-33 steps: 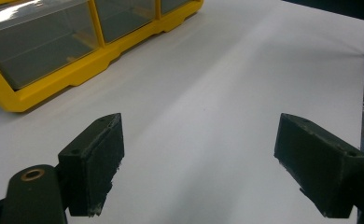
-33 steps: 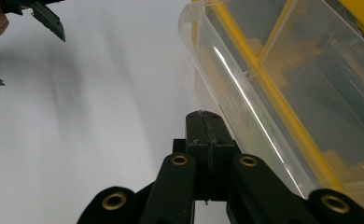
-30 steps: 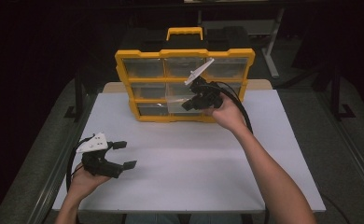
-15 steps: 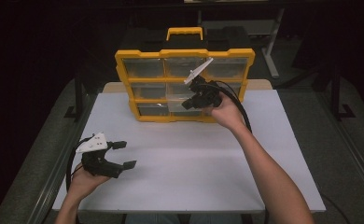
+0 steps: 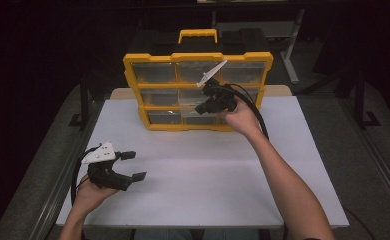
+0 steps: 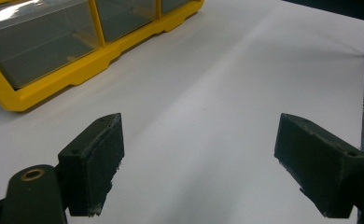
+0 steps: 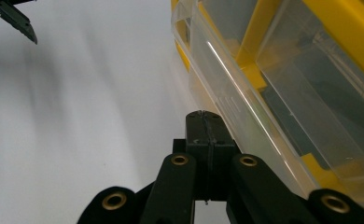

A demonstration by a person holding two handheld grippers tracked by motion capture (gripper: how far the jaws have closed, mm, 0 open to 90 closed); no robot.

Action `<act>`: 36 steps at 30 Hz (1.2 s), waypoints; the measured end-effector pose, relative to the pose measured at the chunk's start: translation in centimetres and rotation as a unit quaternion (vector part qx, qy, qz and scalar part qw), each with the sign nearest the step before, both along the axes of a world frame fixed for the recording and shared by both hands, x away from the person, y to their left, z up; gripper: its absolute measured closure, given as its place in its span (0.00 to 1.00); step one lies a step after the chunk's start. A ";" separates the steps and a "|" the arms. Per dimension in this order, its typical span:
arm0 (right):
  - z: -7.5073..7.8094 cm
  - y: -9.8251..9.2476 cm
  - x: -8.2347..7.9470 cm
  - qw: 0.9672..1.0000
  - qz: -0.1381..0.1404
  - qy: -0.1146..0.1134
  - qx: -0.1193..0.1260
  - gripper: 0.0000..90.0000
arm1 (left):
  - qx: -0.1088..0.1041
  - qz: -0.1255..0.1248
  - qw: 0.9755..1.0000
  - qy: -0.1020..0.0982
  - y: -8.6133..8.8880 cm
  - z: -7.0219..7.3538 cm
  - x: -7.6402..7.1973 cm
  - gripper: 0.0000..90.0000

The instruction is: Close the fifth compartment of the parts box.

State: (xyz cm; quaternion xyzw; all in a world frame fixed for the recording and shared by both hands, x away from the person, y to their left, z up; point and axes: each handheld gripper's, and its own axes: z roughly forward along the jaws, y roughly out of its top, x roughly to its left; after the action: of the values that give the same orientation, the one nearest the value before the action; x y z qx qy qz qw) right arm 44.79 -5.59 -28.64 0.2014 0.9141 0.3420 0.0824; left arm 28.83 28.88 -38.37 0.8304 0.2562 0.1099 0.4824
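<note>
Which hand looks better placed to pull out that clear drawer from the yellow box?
Right, probably. The right gripper, jaws shut, sits at the clear drawer of the yellow organizer; the left gripper hangs open over the table, well away.

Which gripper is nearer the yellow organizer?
Right. The right gripper is at the organizer front, by its clear drawers; the left gripper hovers over the table's near left, well apart.
</note>
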 end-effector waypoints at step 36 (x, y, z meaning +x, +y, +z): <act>0.9 -0.8 0.7 1.000 -0.007 -0.005 -0.003 0.99 | 0.000 0.001 1.000 -0.002 0.2 0.2 -0.1 0.18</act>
State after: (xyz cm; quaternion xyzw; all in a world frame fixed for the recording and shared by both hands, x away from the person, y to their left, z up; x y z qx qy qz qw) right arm 45.51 -6.35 -27.78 0.2060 0.9134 0.3394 0.0900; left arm 28.78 29.05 -38.14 0.8296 0.2558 0.1123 0.4834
